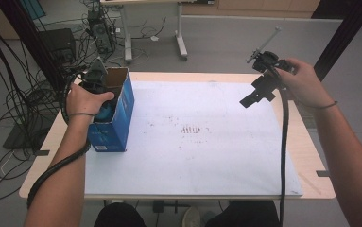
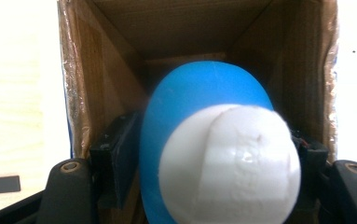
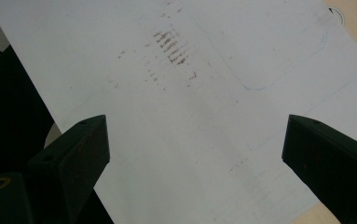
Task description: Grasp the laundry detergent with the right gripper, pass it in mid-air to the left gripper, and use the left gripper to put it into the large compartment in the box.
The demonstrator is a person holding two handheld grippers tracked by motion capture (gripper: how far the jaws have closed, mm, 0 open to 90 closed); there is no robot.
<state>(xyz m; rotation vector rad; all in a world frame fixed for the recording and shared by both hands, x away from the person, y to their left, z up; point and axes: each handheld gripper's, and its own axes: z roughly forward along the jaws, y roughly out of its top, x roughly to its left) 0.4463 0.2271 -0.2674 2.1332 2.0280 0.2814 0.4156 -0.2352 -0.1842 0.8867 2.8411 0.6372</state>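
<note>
While the pale wooden counter [image 1: 311, 156] is lying under a large white paper sheet [image 1: 193, 156] marked with faint brown smudges, a tall blue cardboard box with an open top [image 1: 117, 120] is standing on the sheet's left edge. Inside that box, a blue and white rounded plastic object [image 2: 213, 149], possibly egg-shaped though the close view is blurring its outline, is sitting between the brown inner walls, its white end facing the camera of the left gripper view. The left gripper [image 1: 96, 78] is reaching down into the box's open top, and its fingers [image 2: 120, 149] are flanking the blue and white object on both sides at a narrow spread; whether the pads are pressing on it I cannot tell from so close. The right gripper [image 1: 256, 94] is hovering well apart from the box, above the sheet's far right corner, with its fingers [image 3: 78, 149] spread wide and holding nothing, bare paper showing between them.
</note>
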